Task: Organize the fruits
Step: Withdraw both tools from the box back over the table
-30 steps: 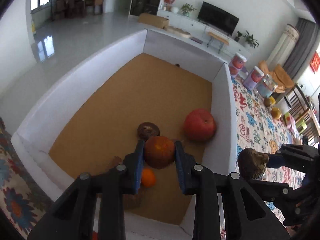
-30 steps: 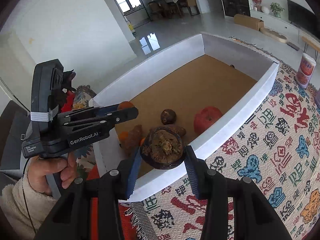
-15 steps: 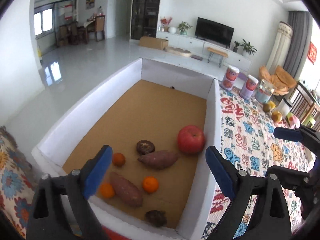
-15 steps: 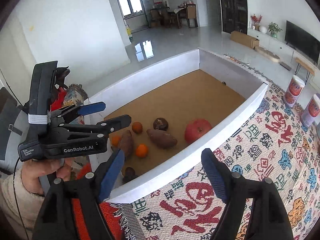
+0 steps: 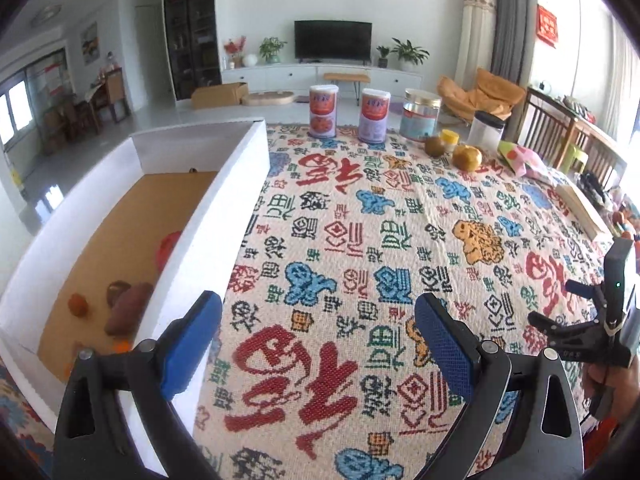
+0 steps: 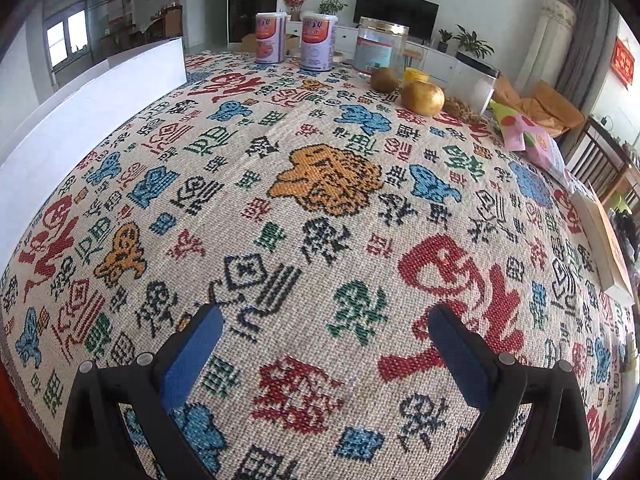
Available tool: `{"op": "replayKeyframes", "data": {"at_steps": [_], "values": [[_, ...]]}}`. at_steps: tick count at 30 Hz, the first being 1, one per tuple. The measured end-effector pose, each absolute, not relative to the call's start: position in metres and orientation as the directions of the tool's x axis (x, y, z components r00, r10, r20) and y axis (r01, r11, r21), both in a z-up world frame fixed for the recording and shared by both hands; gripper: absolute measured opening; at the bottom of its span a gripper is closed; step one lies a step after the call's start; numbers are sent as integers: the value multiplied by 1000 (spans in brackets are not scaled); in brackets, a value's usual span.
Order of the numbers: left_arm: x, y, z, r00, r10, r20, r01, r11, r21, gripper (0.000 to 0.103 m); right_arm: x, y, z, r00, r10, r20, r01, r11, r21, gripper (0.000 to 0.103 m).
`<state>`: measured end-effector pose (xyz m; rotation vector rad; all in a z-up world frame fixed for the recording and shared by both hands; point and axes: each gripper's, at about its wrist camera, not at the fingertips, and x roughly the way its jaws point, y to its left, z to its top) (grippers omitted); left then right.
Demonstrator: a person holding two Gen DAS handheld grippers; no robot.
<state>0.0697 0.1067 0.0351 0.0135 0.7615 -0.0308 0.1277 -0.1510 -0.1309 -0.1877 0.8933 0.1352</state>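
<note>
Biggest thing here is the woven tablecloth [image 6: 320, 184] covering the tabletop: coarse cream weave with chunky red, blue, green and orange characters all over it. Along the left edge sits the white box [image 5: 224, 216], foam-board-looking walls, flat brown cardboard-ish floor. The fruit's in its near end: a red apple [image 5: 167, 245] half hidden behind the wall, a longish reddish-brown sweet potato [image 5: 127, 309], a dark round fruit [image 5: 115, 290] touching it and a small orange [image 5: 77, 305] just beside.

Up at the far edge, two round yellow-brown fruits [image 6: 423, 97] sit right by a clear jar [image 6: 380, 50] and two printed cans [image 6: 271, 38].

Left gripper [image 5: 318, 338] and right gripper [image 6: 326, 354] both hover over bare cloth, blue-padded fingers [image 6: 192, 356] spread wide, having just been opening, nothing between them. The right gripper also shows in the left wrist view, near the right edge.
</note>
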Motion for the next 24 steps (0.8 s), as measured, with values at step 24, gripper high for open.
{"op": "replayKeyframes", "data": {"at_steps": [24], "values": [[114,34,-41,651,17,-759,100,989,108,98,128,-224,-153,611,-50,-790,67,998,-12,103]]}}
